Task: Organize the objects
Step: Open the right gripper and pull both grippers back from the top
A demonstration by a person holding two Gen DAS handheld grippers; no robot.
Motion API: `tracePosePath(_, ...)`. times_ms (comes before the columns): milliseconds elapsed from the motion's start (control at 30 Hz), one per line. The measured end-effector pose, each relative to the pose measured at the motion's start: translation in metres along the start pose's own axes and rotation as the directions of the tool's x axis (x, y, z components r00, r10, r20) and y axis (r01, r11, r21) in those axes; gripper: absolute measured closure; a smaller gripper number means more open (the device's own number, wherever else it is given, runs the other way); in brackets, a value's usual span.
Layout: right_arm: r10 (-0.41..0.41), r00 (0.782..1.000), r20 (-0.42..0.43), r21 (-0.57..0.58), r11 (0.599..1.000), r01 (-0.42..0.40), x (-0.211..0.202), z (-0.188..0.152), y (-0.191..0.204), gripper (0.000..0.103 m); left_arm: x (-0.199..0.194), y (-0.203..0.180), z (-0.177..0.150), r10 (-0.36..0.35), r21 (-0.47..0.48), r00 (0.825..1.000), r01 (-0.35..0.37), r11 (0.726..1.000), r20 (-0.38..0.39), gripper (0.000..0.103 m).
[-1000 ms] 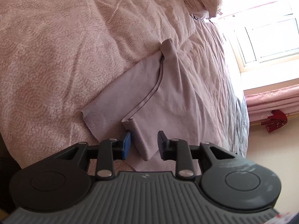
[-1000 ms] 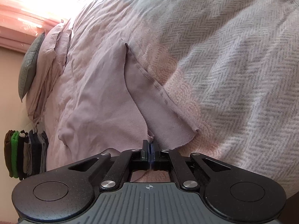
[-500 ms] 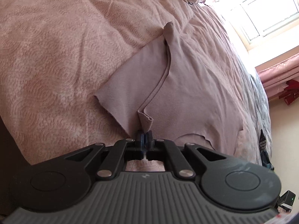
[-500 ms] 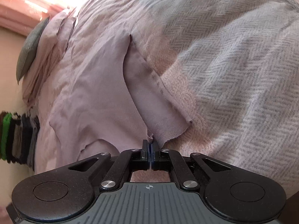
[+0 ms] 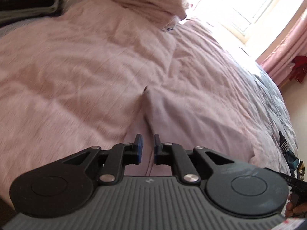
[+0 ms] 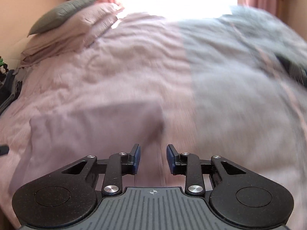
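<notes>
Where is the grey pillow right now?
Right wrist view, upper left: the grey pillow sits on the pink pillows at the head of the bed, beside the bright window.

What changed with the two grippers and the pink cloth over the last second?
Both let go: the left gripper closed on the pink cloth and reopened, and the right gripper, previously shut on it, is open. The cloth lies flatter on the bed, which stayed put.

Left gripper [image 5: 147, 149] fingers parted; right gripper [image 6: 153, 159] fingers parted wider.
</notes>
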State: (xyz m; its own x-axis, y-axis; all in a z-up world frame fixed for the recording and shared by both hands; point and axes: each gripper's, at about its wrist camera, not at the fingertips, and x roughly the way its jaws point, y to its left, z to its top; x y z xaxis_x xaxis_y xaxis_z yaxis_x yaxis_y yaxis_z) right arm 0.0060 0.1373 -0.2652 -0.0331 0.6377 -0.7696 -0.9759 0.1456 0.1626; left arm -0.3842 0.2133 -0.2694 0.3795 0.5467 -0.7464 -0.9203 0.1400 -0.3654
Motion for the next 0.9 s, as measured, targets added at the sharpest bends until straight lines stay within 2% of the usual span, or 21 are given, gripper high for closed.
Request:
tracePosePath(67,0.000,0.998,0.056,-0.033,0.999,0.002,0.024,0.021,0.007,0.076,0.031,-0.014,0.023,-0.024,0.072,0.999,0.022,0.997,0.032,0.097)
tracePosePath(167,0.003,0.995,0.096,-0.096,0.995,0.007,0.058,0.036,0.016,0.076,0.074,-0.025,0.040,-0.055,0.158,0.998,0.051,0.986,0.019,0.095)
tracePosePath(233,-0.021,0.998,0.052,-0.132,0.991,0.028,0.090,0.037,0.016,0.076,0.105,-0.022,0.039,-0.010,0.205,1.000,0.016,0.979,-0.028,0.095)
tracePosePath(300,-0.064,0.998,-0.012,-0.156,0.986,0.061,0.118,0.030,0.008,0.076,0.129,-0.009,0.033,0.039,0.203,0.995,-0.020,0.979,-0.087,0.097)
tracePosePath(333,-0.051,0.999,-0.005,-0.146,0.988,0.050,0.119,0.028,0.003,0.076,0.131,-0.003,0.031,0.036,0.196,0.996,-0.019,0.980,-0.087,0.098)
tracePosePath(433,-0.090,0.996,0.023,-0.117,0.989,0.092,0.098,0.030,-0.004,0.076,0.114,0.006,0.034,0.019,0.139,0.998,-0.010,0.990,-0.059,0.099)
tracePosePath(500,-0.085,0.995,0.048,-0.094,0.992,0.090,0.071,0.029,-0.006,0.076,0.096,0.008,0.033,0.024,0.116,0.999,-0.020,0.993,-0.040,0.098)
tracePosePath(633,0.001,0.999,0.039,-0.087,0.996,0.002,0.007,0.004,0.011,0.076,0.043,-0.013,0.011,-0.013,0.162,0.999,0.020,0.987,-0.046,0.099)
tracePosePath(767,0.087,0.994,-0.065,-0.102,0.990,-0.093,-0.028,-0.044,0.039,0.076,0.002,-0.031,-0.040,-0.049,0.176,0.991,0.071,0.982,-0.126,0.097)
tracePosePath(867,0.097,0.978,-0.184,-0.116,0.986,-0.119,-0.022,-0.081,0.048,0.076,-0.005,-0.029,-0.081,0.013,0.174,0.979,0.024,0.984,-0.205,0.097)
tracePosePath(900,0.076,0.969,-0.236,-0.140,0.984,-0.111,-0.014,-0.094,0.050,0.076,-0.003,-0.027,-0.090,0.034,0.168,0.974,0.004,0.986,-0.226,0.097)
